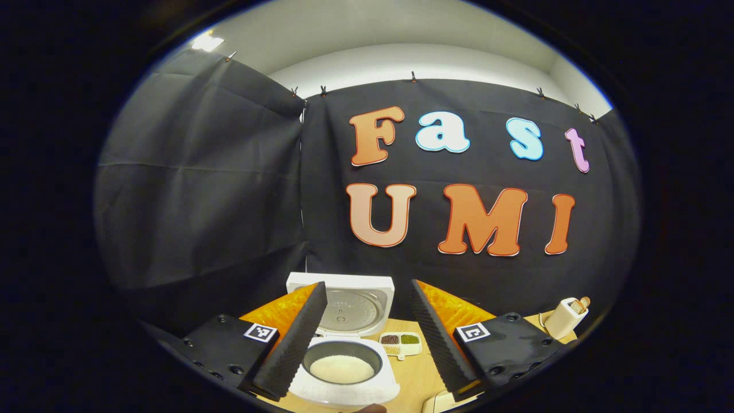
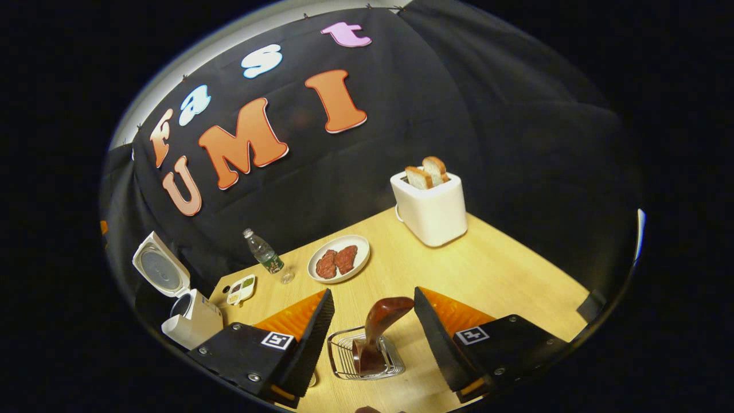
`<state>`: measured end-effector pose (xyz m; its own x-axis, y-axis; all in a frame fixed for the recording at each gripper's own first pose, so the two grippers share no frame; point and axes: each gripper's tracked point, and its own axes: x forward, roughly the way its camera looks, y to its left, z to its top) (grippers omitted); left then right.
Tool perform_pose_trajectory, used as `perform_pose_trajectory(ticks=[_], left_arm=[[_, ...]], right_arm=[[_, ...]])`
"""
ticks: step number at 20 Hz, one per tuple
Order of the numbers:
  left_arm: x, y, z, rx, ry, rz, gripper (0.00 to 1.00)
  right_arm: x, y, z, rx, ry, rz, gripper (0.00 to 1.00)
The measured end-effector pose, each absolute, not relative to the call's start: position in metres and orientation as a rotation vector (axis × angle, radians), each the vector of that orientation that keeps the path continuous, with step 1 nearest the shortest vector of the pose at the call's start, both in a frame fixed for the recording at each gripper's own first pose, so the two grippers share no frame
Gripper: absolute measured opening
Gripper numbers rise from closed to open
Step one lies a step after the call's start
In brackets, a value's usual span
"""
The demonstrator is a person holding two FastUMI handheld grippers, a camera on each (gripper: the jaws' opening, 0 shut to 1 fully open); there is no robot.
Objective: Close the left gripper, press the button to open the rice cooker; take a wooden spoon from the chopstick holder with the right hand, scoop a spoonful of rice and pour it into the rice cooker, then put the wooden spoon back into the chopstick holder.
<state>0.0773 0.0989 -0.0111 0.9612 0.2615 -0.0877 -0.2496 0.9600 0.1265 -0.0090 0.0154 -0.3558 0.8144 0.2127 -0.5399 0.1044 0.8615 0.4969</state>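
Rice cooker [image 1: 344, 358] sits between the left gripper [image 1: 362, 338] fingers' line of sight, lid [image 1: 350, 307] already up, white rice in the inner pot; left jaws stand wide apart, holding nothing. In the right gripper view the cooker [image 2: 192, 324] is far left on the table [image 2: 504, 269]. Right gripper [image 2: 370, 338] is open, empty, fingers flanking the wooden spoon [image 2: 381, 321] without touching it. Spoon stands tilted in the wire chopstick holder [image 2: 358, 358].

Risks, as judged: the lean means an off-centre grasp could twist the handle; lifting askew may snag the wire and drag or tip the light holder. A plate [image 2: 338, 258] and toaster [image 2: 430, 209] lie further right.
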Motion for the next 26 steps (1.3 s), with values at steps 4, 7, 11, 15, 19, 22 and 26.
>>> perform_pose_trajectory(ticks=[4, 7, 11, 15, 19, 22, 26], left_arm=[[0.127, 0.137, 0.01, 0.077, 0.124, 0.285, 0.98], [0.169, 0.161, 0.018, 0.054, 0.145, 0.299, 0.98], [0.227, 0.19, -0.019, -0.098, 0.283, 0.293, 0.98], [0.275, 0.226, -0.072, -0.076, 0.459, 0.34, 1.0], [0.299, 0.241, -0.117, -0.023, 0.651, 0.399, 1.0], [0.293, 0.248, -0.141, 0.045, 0.795, 0.458, 1.0], [0.284, 0.244, -0.168, 0.04, 0.914, 0.437, 1.0]], right_arm=[[-0.005, -0.01, -0.294, 0.454, 0.508, 0.012, 0.92], [-0.006, -0.024, -0.247, 0.43, 0.433, -0.009, 0.93], [-0.015, -0.04, -0.207, 0.408, 0.381, -0.035, 0.94], [-0.028, -0.056, -0.184, 0.344, 0.35, -0.078, 0.94], [-0.038, -0.066, -0.173, 0.31, 0.343, -0.098, 0.94], [-0.039, -0.069, -0.168, 0.299, 0.341, -0.098, 0.94], [-0.032, -0.066, -0.166, 0.309, 0.328, -0.087, 0.94]])
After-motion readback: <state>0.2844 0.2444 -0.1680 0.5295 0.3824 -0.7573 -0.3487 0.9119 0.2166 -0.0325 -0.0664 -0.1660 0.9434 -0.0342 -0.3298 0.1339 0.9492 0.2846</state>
